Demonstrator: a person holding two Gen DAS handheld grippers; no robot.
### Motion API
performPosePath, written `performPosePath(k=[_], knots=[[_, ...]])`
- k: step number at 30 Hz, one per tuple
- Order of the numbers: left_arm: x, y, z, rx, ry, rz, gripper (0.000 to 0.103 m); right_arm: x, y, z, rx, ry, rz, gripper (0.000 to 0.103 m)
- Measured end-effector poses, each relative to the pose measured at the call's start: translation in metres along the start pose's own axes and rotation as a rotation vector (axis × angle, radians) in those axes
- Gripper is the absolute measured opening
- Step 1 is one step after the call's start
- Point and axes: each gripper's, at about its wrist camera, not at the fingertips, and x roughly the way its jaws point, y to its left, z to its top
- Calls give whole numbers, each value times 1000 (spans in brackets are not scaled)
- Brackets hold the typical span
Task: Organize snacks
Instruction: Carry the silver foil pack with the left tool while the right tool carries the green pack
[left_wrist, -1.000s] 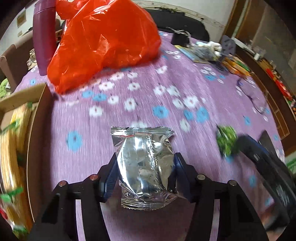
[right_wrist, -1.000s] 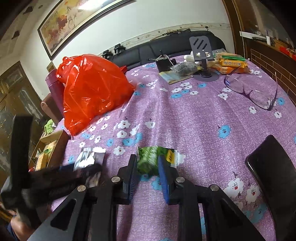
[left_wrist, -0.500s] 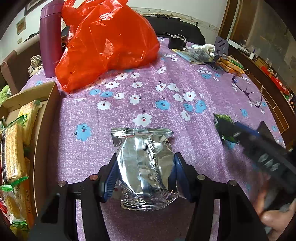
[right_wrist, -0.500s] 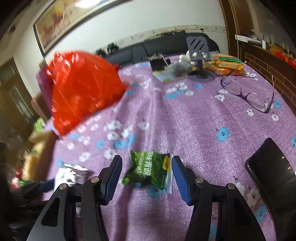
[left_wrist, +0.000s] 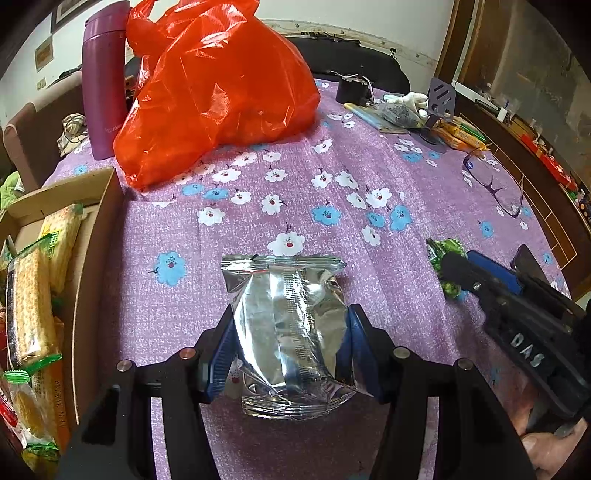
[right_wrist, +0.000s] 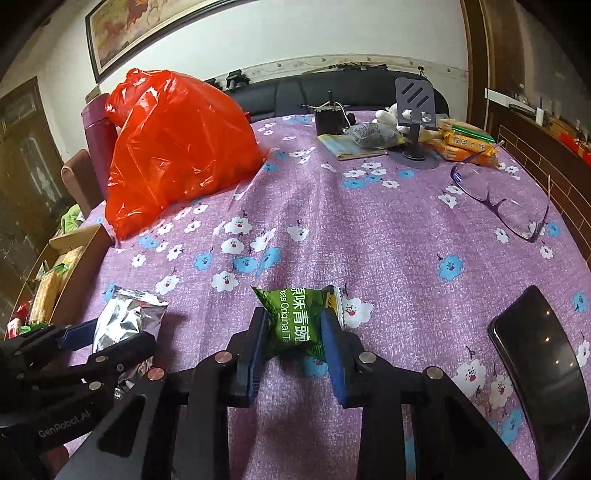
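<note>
Step in hand: I have both snacks gripped, ready to carry to the cardboard box (left_wrist: 92, 236) at the table's left edge.
Left gripper (left_wrist: 288, 343): clamped on the silver packet (left_wrist: 288, 325), over the purple tablecloth (left_wrist: 258, 221).
Right gripper (right_wrist: 295, 332): jaws have just been closing; now pinching the green pea packet (right_wrist: 295, 317).
Next move: I judge lifting both clear, then swinging left over the box.
Hard to see: most of the box is cut off, so I cannot tell what room is left; whether either packet has left the cloth is unclear.
</note>
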Motion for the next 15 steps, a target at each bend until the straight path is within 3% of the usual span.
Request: performPosePath(k=[5, 8, 12, 15], knots=[[1, 0, 1, -5, 6, -6, 57, -1, -32, 7, 194, -7, 125, 35], [1, 0, 1, -4, 6, -8, 57, 12, -35, 6, 217, 46, 168, 39], [0, 2, 1, -13, 0, 0, 57, 15, -12, 4, 90, 61, 120, 64], [2, 5, 2, -25, 5, 2, 57, 16, 13, 0, -43, 74, 65, 62]])
